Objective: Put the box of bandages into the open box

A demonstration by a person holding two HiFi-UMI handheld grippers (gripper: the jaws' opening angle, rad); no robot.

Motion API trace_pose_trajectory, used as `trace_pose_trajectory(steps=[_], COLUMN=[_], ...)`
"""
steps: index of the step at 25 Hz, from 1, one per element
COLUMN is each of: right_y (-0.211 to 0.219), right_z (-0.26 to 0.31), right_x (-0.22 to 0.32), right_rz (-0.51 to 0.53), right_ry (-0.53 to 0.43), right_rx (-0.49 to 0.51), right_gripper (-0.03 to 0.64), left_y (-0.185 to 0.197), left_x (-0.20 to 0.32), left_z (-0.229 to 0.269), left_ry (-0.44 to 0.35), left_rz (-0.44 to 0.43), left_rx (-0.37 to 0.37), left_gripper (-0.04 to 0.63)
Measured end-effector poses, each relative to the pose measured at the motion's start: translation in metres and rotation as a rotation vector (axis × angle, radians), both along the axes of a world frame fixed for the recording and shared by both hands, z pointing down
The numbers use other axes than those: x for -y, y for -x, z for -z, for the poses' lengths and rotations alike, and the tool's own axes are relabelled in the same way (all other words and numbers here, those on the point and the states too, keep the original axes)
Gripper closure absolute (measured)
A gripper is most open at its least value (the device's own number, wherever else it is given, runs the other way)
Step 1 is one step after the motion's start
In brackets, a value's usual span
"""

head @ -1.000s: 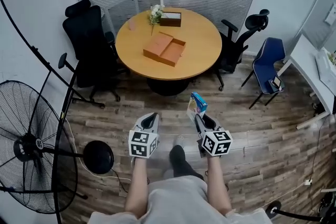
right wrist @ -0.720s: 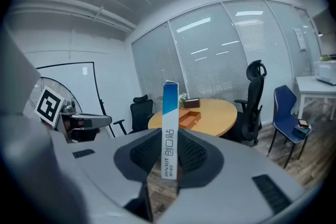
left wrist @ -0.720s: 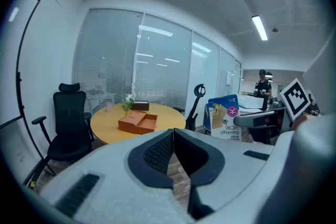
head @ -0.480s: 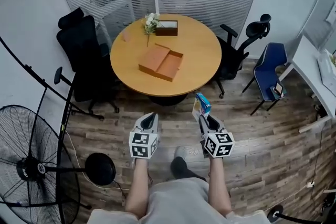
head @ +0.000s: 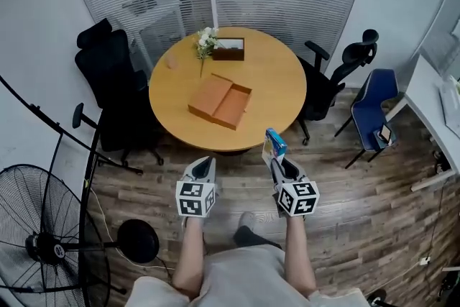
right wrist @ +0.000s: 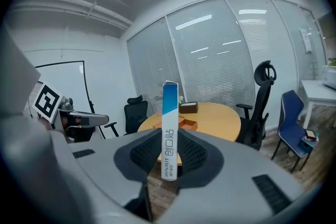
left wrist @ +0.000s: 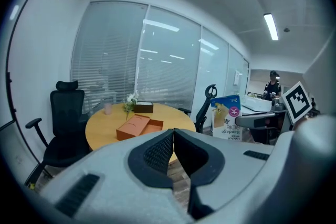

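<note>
My right gripper (head: pixel 276 163) (right wrist: pixel 169 152) is shut on the box of bandages (head: pixel 272 144) (right wrist: pixel 169 131), a thin blue and white carton that stands upright between the pads. The same carton shows at the right of the left gripper view (left wrist: pixel 226 116). My left gripper (head: pixel 203 167) (left wrist: pixel 173 149) is shut with nothing in it, level with the right one above the wooden floor. The open box (head: pixel 221 101) (left wrist: pixel 137 126) (right wrist: pixel 182 123), orange-brown with its lid folded out, lies in the middle of the round wooden table (head: pixel 280 83), well ahead of both grippers.
On the table's far side stand a dark tissue box (head: pixel 229 49) and a small flower vase (head: pixel 205 39). Black office chairs (head: pixel 108 79) (head: pixel 338 75) flank the table, a blue chair (head: pixel 374 108) stands right. A floor fan (head: pixel 43 248) and a stand (head: pixel 136 241) are at left.
The view has moved forward: the table and open box now lie nearer below me. Both grippers keep their places, and the bandage box stays held upright.
</note>
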State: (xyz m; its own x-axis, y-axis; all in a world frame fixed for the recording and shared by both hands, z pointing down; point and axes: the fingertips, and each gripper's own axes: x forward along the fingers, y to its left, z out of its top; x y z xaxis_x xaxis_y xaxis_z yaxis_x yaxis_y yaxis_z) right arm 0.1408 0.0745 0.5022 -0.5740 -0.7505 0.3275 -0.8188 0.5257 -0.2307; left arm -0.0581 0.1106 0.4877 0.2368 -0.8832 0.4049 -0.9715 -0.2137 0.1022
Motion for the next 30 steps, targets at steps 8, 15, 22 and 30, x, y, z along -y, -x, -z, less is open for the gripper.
trace_pose_trajectory(steps=[8,15,22,30], right_y=[0.01,0.02,0.025,0.03], right_z=[-0.005,-0.008,-0.013,-0.011], right_x=[0.069,0.113,0.124,0.148], right_rz=[0.029,0.068,0.093,0.096], right_ry=[0.036,0.037,0.043,0.044], right_rx=[-0.01,-0.015,-0.034,-0.041], right_gripper=[0.531,0.531,0.531,0.531], left_y=[0.007,0.013,0.018,0.023], left_x=[0.065,0.102,0.111,0.136], left_z=[-0.007,-0.016,-0.03,-0.03], left_ry=[0.034,0.041,0.046,0.04], left_rz=[0.013,0.044,0.071,0.068], left_rx=[-0.018,-0.031,-0.068,-0.085], left_gripper=[0.584,0.584,0.584,0.584])
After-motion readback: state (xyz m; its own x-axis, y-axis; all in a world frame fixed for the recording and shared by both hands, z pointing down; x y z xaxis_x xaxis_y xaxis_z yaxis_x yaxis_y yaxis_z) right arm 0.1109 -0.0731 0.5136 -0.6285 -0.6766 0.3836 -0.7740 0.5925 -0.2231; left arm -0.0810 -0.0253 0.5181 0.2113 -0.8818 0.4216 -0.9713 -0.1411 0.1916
